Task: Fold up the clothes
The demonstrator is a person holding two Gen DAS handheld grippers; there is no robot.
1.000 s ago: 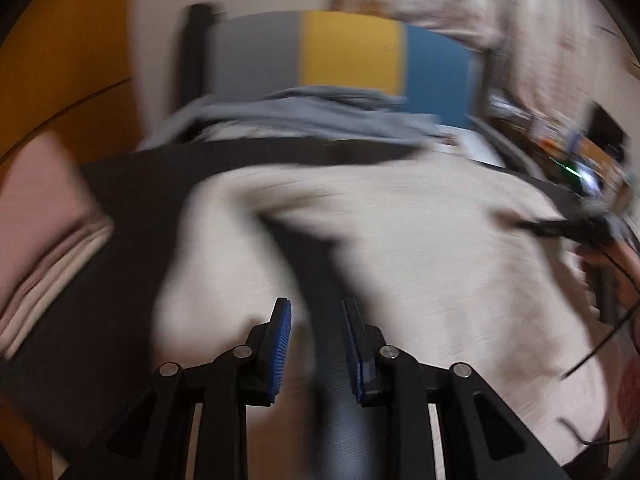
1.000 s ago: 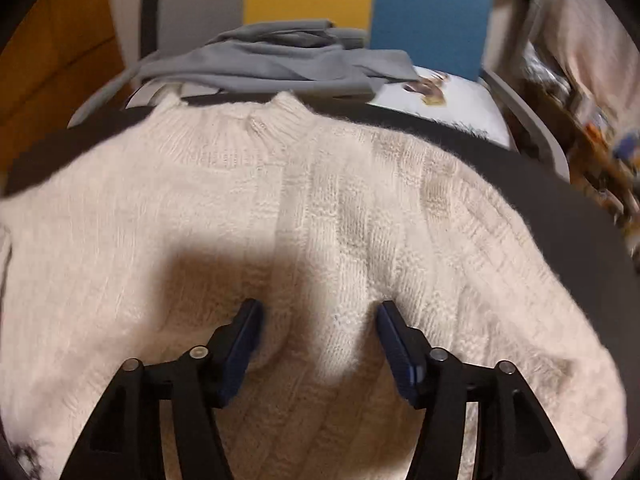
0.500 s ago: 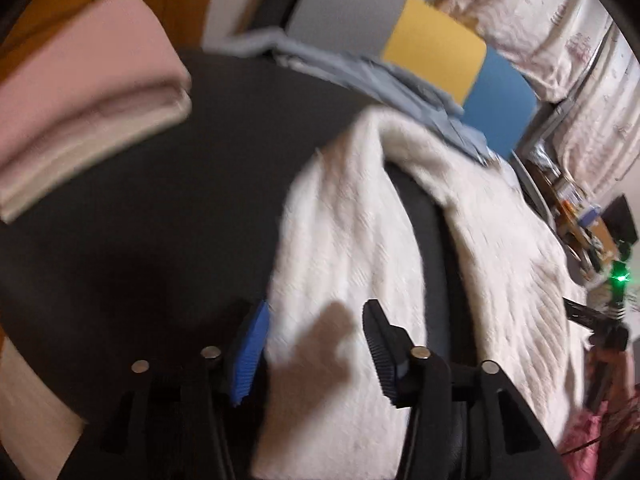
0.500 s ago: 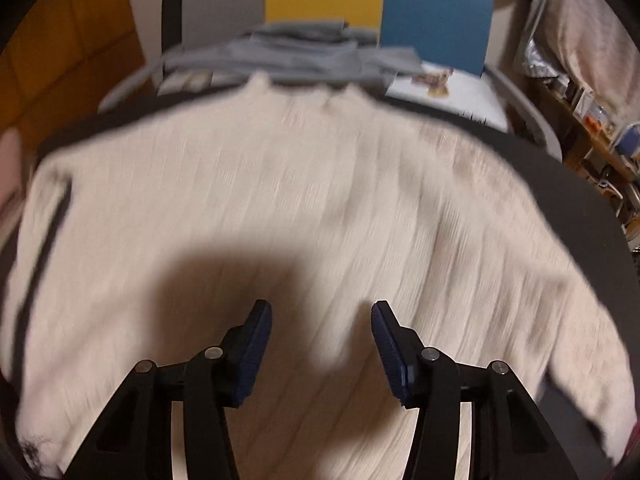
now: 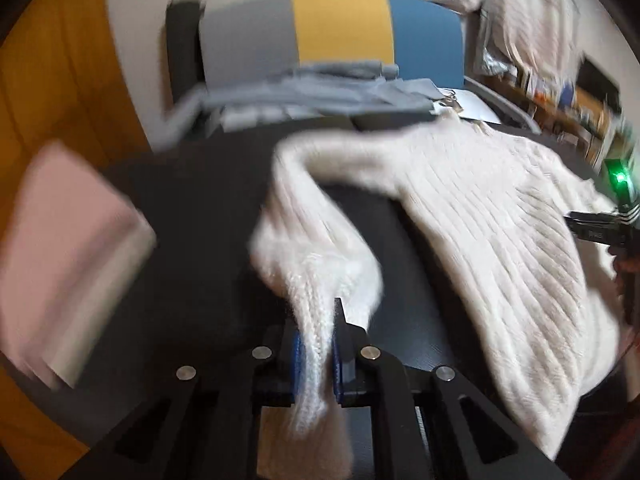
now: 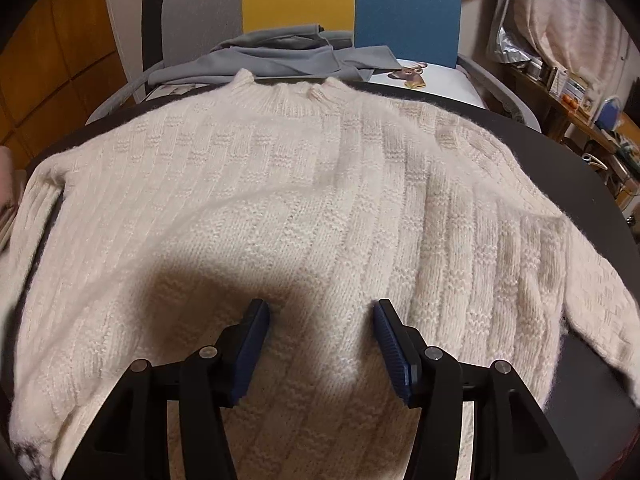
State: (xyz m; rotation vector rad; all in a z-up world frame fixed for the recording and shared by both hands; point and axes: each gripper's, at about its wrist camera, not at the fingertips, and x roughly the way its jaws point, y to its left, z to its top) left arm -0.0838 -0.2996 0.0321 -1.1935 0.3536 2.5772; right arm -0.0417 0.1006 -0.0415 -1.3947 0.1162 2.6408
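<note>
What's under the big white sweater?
A black table shows all around the sweater. Whatever lies beneath its middle is covered. The left claw pinches one sleeve.

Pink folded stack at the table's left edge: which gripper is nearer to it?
Left. The left gripper, clamping the sweater's sleeve, is beside the pink folded stack; the right gripper hovers open over the sweater's body.

Grey-yellow-blue chair back [image 6: 304, 4] behind the black table [image 6: 568, 168]; orange wood panelling [image 6: 52, 52] left (curtains [image 6: 568, 20] right).
</note>
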